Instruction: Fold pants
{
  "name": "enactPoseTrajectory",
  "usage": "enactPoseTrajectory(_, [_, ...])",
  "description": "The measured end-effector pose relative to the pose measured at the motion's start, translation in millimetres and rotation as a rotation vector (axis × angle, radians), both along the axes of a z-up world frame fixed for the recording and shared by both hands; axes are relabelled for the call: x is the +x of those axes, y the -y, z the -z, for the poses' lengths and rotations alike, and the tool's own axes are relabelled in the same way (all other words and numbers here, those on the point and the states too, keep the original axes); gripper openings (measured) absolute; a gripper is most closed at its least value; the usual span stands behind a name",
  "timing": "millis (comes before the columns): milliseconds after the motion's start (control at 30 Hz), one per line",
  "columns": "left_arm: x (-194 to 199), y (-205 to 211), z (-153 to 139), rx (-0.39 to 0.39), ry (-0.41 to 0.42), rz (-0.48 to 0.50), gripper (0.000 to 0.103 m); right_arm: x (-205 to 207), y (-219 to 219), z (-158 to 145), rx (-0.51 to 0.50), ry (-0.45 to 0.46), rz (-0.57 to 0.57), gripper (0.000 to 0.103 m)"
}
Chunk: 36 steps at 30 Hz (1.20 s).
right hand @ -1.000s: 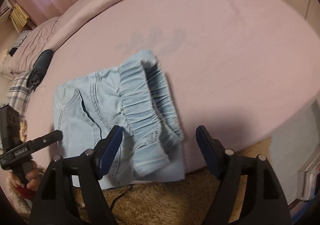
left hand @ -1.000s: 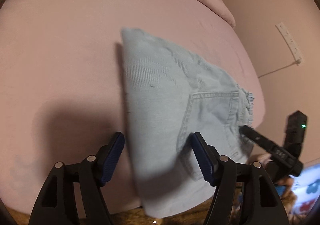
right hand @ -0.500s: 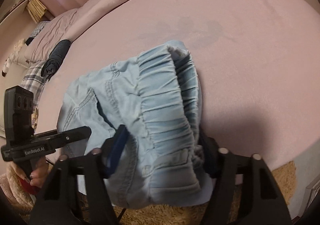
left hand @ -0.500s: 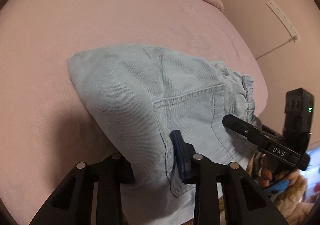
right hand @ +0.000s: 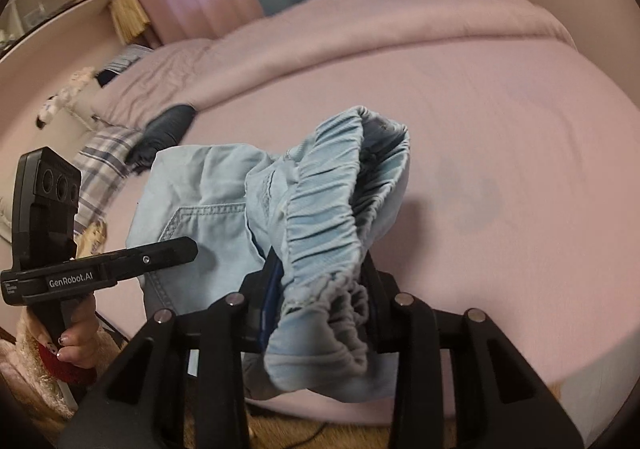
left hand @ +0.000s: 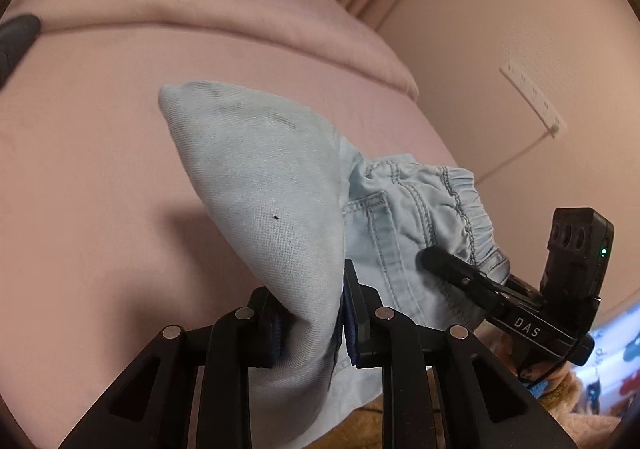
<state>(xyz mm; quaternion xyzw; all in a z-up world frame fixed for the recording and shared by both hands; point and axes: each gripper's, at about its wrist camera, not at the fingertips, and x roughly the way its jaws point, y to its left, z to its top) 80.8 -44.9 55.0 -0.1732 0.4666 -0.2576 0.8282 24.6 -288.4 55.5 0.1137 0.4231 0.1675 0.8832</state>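
Observation:
The light blue denim pants [left hand: 264,185] are folded into a small bundle and held up off the pink bed [left hand: 80,169]. My left gripper [left hand: 310,323] is shut on the folded leg end of the pants. My right gripper [right hand: 320,305] is shut on the gathered elastic waistband [right hand: 332,225]. The back pocket [right hand: 208,233] shows between the two grips. Each gripper appears in the other's view: the right one in the left wrist view [left hand: 480,285], the left one in the right wrist view [right hand: 120,269].
The pink bed [right hand: 500,137] fills both views, with a dark garment [right hand: 168,125] and a plaid cloth [right hand: 104,165] at its far left. A wall with a white power strip [left hand: 532,101] stands to the right. Brown shaggy carpet [right hand: 352,437] lies below the bed edge.
Both grippers closed on the pants, which lay flat a second ago, and lifted the near edge up off the bed. The bundle now hangs bunched between them.

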Motion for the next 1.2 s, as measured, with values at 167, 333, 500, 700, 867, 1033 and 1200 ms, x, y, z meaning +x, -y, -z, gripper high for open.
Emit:
enactPoseTrajectory(167, [32, -16, -3, 0.056, 0.038, -0.1, 0.021, 41, -25, 2, -0.006, 0.024, -0.044, 0.036])
enactPoseTrajectory(333, [77, -30, 46, 0.171, -0.083, -0.184, 0.021, 92, -46, 52, 0.006, -0.099, -0.061, 0.036])
enactPoseTrajectory(500, [97, -41, 94, 0.217, -0.196, -0.217, 0.03, 109, -54, 108, -0.088, -0.214, -0.015, 0.057])
enactPoseTrajectory(700, [94, -55, 107, 0.156, -0.195, -0.244, 0.044, 110, -54, 115, -0.068, -0.207, -0.015, 0.064])
enactPoseTrajectory(867, [75, -67, 113, 0.15, -0.171, -0.271, 0.044, 109, -59, 120, -0.106, -0.181, -0.002, 0.068])
enactPoseTrajectory(1033, [56, -62, 109, 0.182, -0.14, -0.325, 0.05, 102, -56, 117, -0.129, -0.17, 0.037, 0.072])
enactPoseTrajectory(1200, [26, -65, 97, 0.27, -0.136, -0.35, 0.069, 92, -46, 111, -0.152, -0.199, 0.065, 0.084])
